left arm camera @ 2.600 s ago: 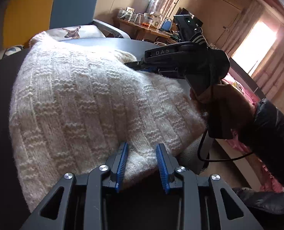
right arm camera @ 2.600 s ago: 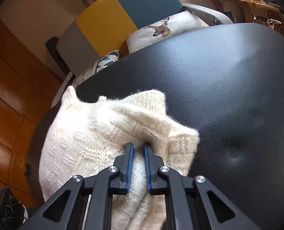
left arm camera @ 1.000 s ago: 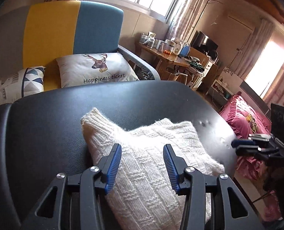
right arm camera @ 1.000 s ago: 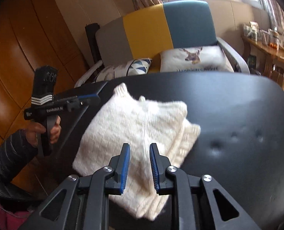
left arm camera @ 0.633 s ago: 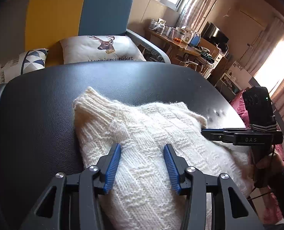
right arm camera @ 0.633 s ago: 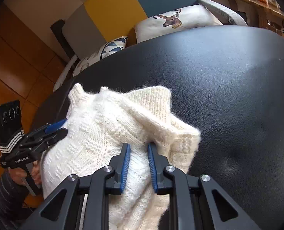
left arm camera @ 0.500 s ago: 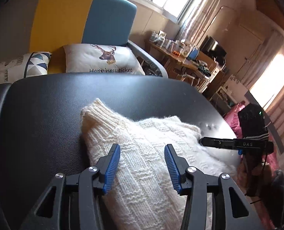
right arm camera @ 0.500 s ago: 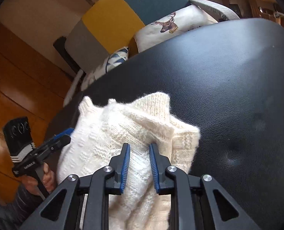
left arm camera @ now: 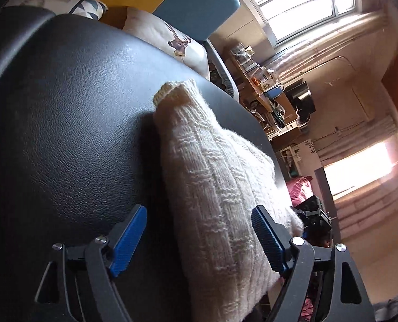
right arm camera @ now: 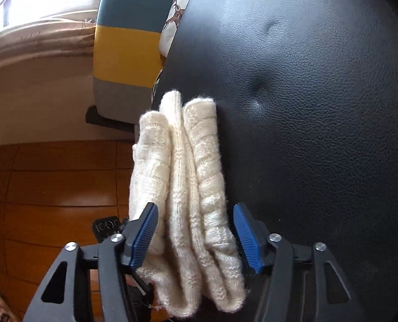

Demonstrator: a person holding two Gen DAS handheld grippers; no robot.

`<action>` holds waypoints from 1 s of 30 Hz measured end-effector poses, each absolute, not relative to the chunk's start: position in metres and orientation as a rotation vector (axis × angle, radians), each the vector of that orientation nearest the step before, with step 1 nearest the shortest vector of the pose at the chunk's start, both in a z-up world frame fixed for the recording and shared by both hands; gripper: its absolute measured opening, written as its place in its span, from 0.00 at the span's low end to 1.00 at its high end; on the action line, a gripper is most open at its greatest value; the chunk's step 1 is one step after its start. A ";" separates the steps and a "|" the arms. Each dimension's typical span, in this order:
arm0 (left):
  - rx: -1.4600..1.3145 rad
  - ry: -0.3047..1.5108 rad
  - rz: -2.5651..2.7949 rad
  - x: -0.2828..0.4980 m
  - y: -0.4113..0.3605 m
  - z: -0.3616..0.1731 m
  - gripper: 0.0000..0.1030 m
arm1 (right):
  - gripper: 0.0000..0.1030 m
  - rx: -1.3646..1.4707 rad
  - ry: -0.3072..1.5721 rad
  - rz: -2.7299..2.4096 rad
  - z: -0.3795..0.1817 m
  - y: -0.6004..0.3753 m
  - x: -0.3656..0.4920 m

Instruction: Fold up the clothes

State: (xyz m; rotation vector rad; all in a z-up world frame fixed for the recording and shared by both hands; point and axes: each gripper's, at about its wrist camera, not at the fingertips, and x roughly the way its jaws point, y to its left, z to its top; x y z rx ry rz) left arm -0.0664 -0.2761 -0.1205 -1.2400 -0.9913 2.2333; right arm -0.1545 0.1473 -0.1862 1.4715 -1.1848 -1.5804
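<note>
The folded sweater is laid on the black surface, near its edge. It is straddled by the left gripper and right gripper, both rolled sideways, jaws opening, nothing clamped.

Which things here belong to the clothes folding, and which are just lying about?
For the job: white knitted sweater, black padded table, left claw, right claw, both opening.

Just about: deer cushion, colourful armchair, cluttered desk.
</note>
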 end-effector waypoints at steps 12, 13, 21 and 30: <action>-1.347 -0.836 2.210 -0.084 -0.245 -0.123 0.92 | 0.67 1.660 -0.940 -1.514 -0.187 0.084 -0.193; -1.348 -0.828 2.213 -0.085 -0.244 -0.123 0.92 | 0.67 1.661 -0.937 -1.515 -0.187 0.083 -0.194; -1.324 -0.746 2.271 -0.077 -0.230 -0.117 0.62 | 0.48 1.584 -0.855 -1.650 -0.178 0.079 -0.180; -1.213 -0.590 2.416 -0.052 -0.207 -0.095 0.40 | 0.35 1.478 -0.854 -1.795 -0.173 0.065 -0.160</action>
